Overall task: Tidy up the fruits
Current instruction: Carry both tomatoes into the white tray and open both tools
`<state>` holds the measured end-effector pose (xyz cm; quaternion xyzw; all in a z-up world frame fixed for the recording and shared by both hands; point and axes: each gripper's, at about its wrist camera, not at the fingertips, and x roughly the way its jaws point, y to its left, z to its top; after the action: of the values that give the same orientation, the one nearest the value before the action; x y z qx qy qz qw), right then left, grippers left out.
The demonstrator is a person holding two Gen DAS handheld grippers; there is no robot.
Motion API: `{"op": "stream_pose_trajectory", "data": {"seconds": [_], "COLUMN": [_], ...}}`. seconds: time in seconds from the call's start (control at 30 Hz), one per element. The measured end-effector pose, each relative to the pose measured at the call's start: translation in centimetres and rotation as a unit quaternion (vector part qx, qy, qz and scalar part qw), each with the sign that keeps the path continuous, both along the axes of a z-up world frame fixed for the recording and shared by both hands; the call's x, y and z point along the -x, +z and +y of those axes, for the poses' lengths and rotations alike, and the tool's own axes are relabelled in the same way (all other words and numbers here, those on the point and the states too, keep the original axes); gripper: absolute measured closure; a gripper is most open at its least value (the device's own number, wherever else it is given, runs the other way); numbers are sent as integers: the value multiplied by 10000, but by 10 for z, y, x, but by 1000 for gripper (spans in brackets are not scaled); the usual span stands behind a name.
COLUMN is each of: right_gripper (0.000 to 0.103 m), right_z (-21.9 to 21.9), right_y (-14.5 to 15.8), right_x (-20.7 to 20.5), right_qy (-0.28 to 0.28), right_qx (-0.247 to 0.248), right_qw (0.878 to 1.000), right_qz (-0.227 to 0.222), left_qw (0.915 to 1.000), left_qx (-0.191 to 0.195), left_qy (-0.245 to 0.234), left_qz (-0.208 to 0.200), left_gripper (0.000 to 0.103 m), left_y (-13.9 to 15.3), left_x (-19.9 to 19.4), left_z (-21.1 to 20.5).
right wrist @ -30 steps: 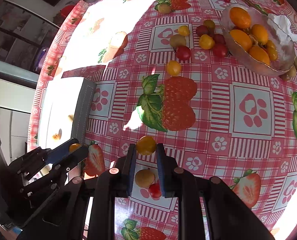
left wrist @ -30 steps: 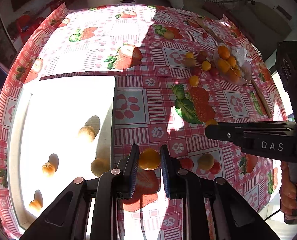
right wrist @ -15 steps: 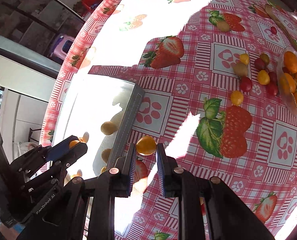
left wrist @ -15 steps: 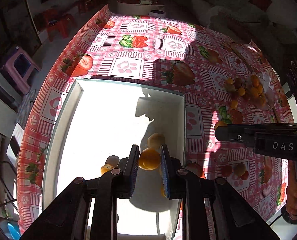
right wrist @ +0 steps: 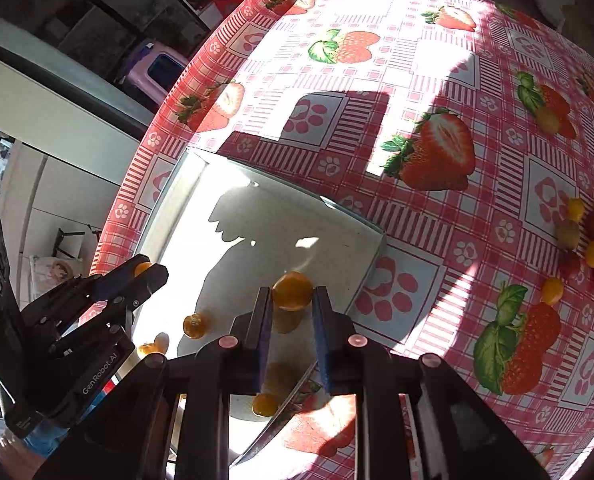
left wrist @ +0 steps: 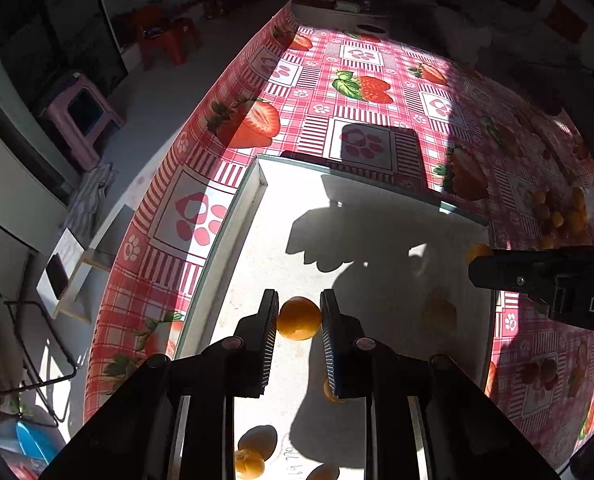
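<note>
My left gripper (left wrist: 299,318) is shut on a small orange fruit (left wrist: 299,318) and holds it above the white tray (left wrist: 253,196). My right gripper (right wrist: 292,294) is shut on a yellow-orange fruit (right wrist: 292,291) above the tray's right part (right wrist: 371,232). The right gripper also shows in the left wrist view (left wrist: 477,258), and the left one in the right wrist view (right wrist: 145,270). Several small fruits lie in the tray (left wrist: 249,466) (right wrist: 194,325). More loose fruits sit on the tablecloth at the far right (right wrist: 569,234).
The table has a red checked cloth with strawberry prints (right wrist: 437,156). Its left edge drops to the floor, where a purple stool (left wrist: 79,120) stands. A cluster of fruit lies far right (left wrist: 557,216).
Both grippers moved left from over the tablecloth to above the white tray, each still holding its fruit.
</note>
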<state>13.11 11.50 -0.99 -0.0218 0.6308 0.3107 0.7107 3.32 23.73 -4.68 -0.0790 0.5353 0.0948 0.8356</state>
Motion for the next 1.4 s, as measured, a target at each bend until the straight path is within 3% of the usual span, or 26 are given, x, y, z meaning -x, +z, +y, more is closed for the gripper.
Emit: {"op": "stream_pose_trajectory", "data": {"seconds": [0.47,0.67,0.77,0.83,1.0,1.07,1.1,1.17,1.4], "right_gripper": [81,80,68,48,29,25,24,24,24], "right_z": [45,47,44,32,10,-4,-13,-31,-105], "right_y": [-38,-44,-42,-33,-8,2,6,11,11], "right_x": [-9,-11,-12,-11,-9,-6,-4,-1,17], "right_qy": [306,263,177,96,-195,-367,-453,-631,-1118], "right_qx": [586,580,440,313,-46,-160,-197,-219,137], "right_qw": [9978,9979,9987,9993,9998,9992,9987,9976,9933], "right_qz": [69,140,208,157,-3,-85,-118,-153,-245], "left_qw": [9993,9983,9978,9974,9974,9978,9982,9983,9973], "left_qx": [-82,-201,-290,-331,-340,-341,-419,-524,-509], "left_qy": [-80,-134,-202,-256,-324,-317,-271,-268,-515], "left_qz": [347,534,561,580,551,479,343,44,135], "left_gripper": [80,80,79,79,79,51,19,15,15], "left_y": [-29,-36,-36,-36,-34,-31,-27,-18,-6], "left_x": [-5,-6,-7,-8,-7,-6,-4,-1,-1], "left_z": [1,-2,-4,-5,-8,-9,-10,-11,-32]}}
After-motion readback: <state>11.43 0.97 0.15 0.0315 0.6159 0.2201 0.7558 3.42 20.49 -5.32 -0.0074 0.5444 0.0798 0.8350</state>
